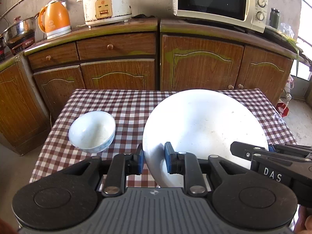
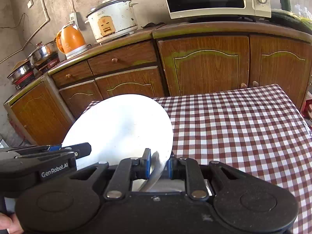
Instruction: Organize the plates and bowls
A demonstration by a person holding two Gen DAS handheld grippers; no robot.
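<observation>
A large white plate (image 1: 204, 122) is held tilted above the checked tablecloth (image 1: 124, 105). My left gripper (image 1: 154, 160) straddles the plate's near left rim, blue pads on either side. My right gripper (image 2: 159, 165) is shut on the plate's (image 2: 120, 124) opposite rim; it also shows at the right of the left wrist view (image 1: 251, 152). A small white bowl with a blue pattern (image 1: 92, 131) stands upright on the table, left of the plate.
Wooden cabinets (image 1: 202, 68) stand behind the table. On the counter are a microwave (image 1: 220, 2), a rice cooker (image 1: 107, 3), an orange kettle (image 1: 55, 20) and steel pots (image 1: 19, 29). The tablecloth's right half (image 2: 243, 126) lies flat.
</observation>
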